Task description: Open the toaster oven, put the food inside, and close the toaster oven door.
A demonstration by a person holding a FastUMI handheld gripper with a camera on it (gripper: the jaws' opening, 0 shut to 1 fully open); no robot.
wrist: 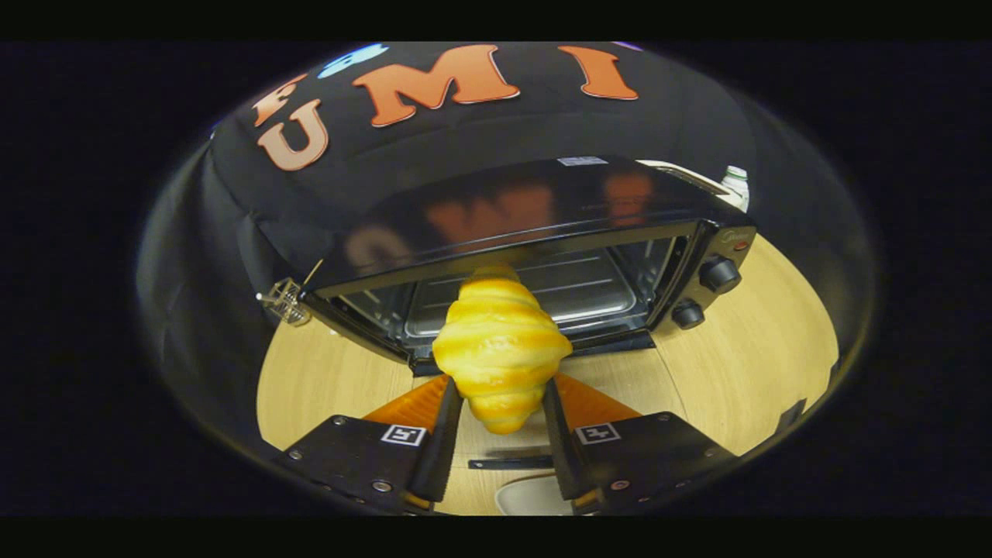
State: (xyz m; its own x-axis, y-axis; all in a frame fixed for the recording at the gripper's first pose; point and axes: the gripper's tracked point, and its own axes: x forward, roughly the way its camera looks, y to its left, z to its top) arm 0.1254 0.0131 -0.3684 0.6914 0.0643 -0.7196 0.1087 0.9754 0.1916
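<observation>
A golden croissant [500, 349] is clamped between my two fingers, lifted above the wooden table [744, 372]. My gripper [502, 395] is shut on it, one finger pressing each side. Just beyond it stands the black toaster oven [535, 232] with its door down and open. The croissant's far tip reaches the mouth of the oven. Inside, a metal rack [597, 291] and the bare cavity show behind the croissant. Two round knobs [717, 275] sit on the oven's right panel.
A small wire object [285, 301] lies by the oven's left corner. A white bottle top [736, 180] pokes up behind the oven's right side. Below my fingers a white dish rim [527, 496] shows on the table.
</observation>
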